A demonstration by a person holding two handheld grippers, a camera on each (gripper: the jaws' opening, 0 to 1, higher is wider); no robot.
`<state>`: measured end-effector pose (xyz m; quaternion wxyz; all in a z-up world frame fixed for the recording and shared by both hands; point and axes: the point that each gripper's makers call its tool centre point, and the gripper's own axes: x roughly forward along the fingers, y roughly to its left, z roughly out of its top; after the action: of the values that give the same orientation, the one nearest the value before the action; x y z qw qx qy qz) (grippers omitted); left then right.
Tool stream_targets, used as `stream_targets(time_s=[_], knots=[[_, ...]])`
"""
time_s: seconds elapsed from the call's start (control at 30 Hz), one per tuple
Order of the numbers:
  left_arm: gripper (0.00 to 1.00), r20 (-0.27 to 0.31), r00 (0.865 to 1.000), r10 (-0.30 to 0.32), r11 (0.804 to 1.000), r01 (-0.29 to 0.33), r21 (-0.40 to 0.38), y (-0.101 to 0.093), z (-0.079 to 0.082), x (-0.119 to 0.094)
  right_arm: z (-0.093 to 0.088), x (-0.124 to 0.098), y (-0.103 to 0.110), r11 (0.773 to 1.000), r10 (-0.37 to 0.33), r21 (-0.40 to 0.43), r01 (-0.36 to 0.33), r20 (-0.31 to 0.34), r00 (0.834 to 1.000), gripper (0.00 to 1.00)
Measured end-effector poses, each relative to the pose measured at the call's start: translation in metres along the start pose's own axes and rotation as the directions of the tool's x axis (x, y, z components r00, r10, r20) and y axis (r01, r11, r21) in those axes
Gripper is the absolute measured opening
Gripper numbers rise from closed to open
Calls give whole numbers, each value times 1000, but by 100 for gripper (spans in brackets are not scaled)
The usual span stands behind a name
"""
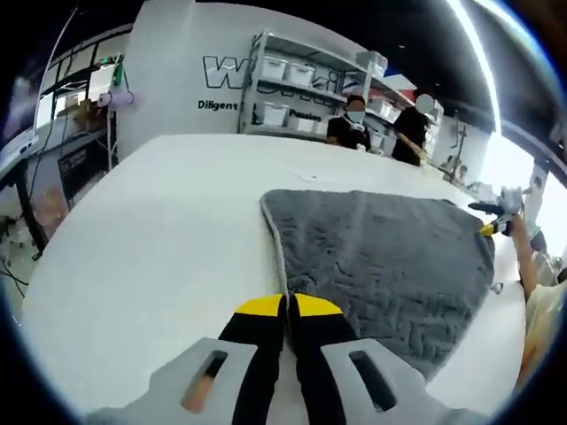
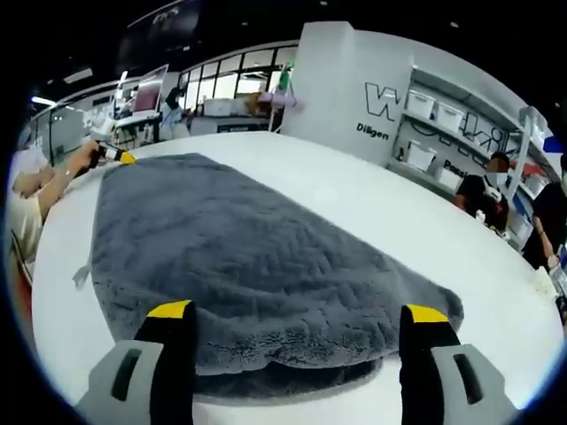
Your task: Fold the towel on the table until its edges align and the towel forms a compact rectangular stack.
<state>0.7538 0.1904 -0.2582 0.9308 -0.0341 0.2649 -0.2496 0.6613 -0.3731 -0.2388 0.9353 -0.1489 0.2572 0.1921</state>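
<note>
Yellow-tipped left gripper (image 1: 288, 305) pinched shut on the grey plush towel's (image 1: 381, 257) edge; right gripper (image 2: 297, 312) gaped wide over the towel on the bare white table (image 1: 168, 230).

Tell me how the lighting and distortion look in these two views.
Left gripper view: ceiling light strip glares, right edge washed out, table edge bows. Right gripper view: even light, towel texture crisp, shelves curve with fisheye.

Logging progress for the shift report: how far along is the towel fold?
Early stage. The grey plush towel lies mostly flat on the white table; no compact stack yet. In hand: the left gripper is shut at one towel edge, and the right gripper is open at another edge. The folds and edge alignment are left.
</note>
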Motion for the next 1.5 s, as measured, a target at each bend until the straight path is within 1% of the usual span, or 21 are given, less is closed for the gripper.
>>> stream_targets(time_s=[0.1, 0.17, 0.3, 0.37, 0.5, 0.57, 0.6, 0.63, 0.67, 0.73, 0.9, 1.0, 1.07, 1.1, 1.2, 1.23, 1.3, 1.4, 1.43, 1.47, 1.5], knots=[[2, 12, 1000, -1, 1000, 1, -22, 4, 2, -7, -1, 0, 0, 1000, 2, 4, -2, -3, 1000, 97], [2, 18, 1000, 11, 1000, -10, -29, 11, 4, -13, -1, 0, 1, 1000, 4, 5, -4, -5, 1000, 97], [2, 39, 996, 81, 996, -79, -48, 32, 6, -26, -2, 0, 3, 1000, 8, 8, -8, -8, 1000, 97], [2, 61, 993, 102, 992, -97, -76, 41, 9, -32, -2, 0, 3, 1000, 12, 9, -12, -7, 1000, 97], [2, 111, 986, 128, 984, -112, -141, 56, 15, -40, -1, 1, 3, 1000, 21, 10, -21, -6, 1000, 98], [2, 122, 980, 159, 978, -139, -155, 63, 15, -45, -1, 1, 3, 1000, 24, 10, -24, -6, 1000, 98], [2, 124, 975, 185, 973, -165, -160, 69, 14, -48, -2, 1, 2, 1000, 23, 8, -23, -10, 1000, 96], [2, 116, 964, 238, 963, -219, -156, 79, 12, -53, -3, 0, 0, 1000, 14, 2, -14, -20, 1000, 96], [2, 116, 954, 276, 954, -257, -151, 87, 13, -56, -5, 0, -1, 1000, 7, -1, -7, -28, 1000, 96], [2, 118, 938, 326, 939, -307, -152, 97, 13, -63, -6, 0, -3, 1000, 1, -2, -1, -34, 999, 96], [2, 147, 920, 364, 923, -334, -193, 105, 15, -72, -6, 1, -5, 1000, 4, 10, -4, -31, 1000, 96], [2, 152, 909, 389, 911, -355, -208, 109, 15, -75, -8, 0, -3, 1000, 4, 10, -3, -36, 999, 96], [2, 162, 891, 424, 896, -386, -221, 115, 16, -80, -9, 1, -2, 1000, 5, 12, -5, -38, 999, 96], [2, 165, 877, 451, 883, -412, -226, 119, 16, -85, -9, 0, -1, 1000, 5, 12, -5, -39, 999, 96], [2, 167, 851, 498, 858, -456, -237, 129, 16, -92, -10, 0, 2, 1000, 7, 10, -7, -40, 999, 96], [2, 167, 845, 508, 852, -465, -239, 130, 16, -94, -10, 0, 2, 1000, 8, 9, -8, -41, 999, 96], [2, 170, 843, 511, 851, -468, -239, 130, 15, -94, -11, 0, 3, 1000, 9, 7, -9, -42, 999, 96], [4, 161, 849, 504, 855, -463, -232, 127, 14, -89, -11, 0, 3, 1000, 10, 7, -10, -43, 999, 96], [10, 155, 852, 500, 858, -462, -225, 125, 14, -87, -10, 0, 1, 1000, 11, 7, -10, -44, 999, 96], [16, 155, 852, 501, 857, -463, -226, 124, 14, -87, -10, 0, 0, 1000, 11, 7, -11, -45, 999, 96], [24, 157, 849, 504, 855, -465, -230, 123, 14, -87, -11, 1, 0, 1000, 11, 7, -11, -46, 999, 96]])
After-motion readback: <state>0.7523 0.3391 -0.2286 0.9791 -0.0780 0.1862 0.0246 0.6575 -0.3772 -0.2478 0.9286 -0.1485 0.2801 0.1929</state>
